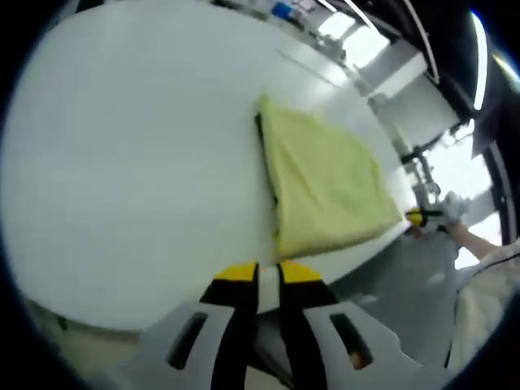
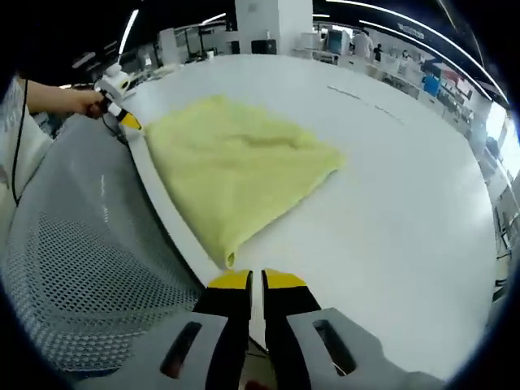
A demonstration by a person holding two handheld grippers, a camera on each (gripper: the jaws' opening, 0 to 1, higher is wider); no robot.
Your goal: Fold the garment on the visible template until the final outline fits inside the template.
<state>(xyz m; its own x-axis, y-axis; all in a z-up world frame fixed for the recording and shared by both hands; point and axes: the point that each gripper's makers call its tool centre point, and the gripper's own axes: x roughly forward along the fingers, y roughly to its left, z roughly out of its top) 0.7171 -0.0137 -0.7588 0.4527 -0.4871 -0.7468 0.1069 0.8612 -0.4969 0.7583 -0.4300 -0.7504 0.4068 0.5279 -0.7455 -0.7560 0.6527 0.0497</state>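
Observation:
A pale yellow garment (image 1: 325,183) lies folded into a rough rectangle on the white table (image 1: 138,162), close to the table's edge. A thin dark strip (image 1: 262,138) shows along one of its sides. My left gripper (image 1: 268,275) hovers just off a near corner of the garment, its yellow-tipped jaws together with nothing between them. In the right gripper view the garment (image 2: 236,166) stretches away from my right gripper (image 2: 256,282), which is shut and empty at the cloth's near tip. The left gripper (image 2: 122,114) sits at the far corner, held by a hand (image 2: 73,101).
A grey perforated surface (image 2: 73,260) runs beside the table's curved edge (image 2: 166,211). A person's hand and white sleeve (image 1: 487,260) are at the right of the left gripper view. Workbenches and people (image 2: 357,41) stand far behind the table.

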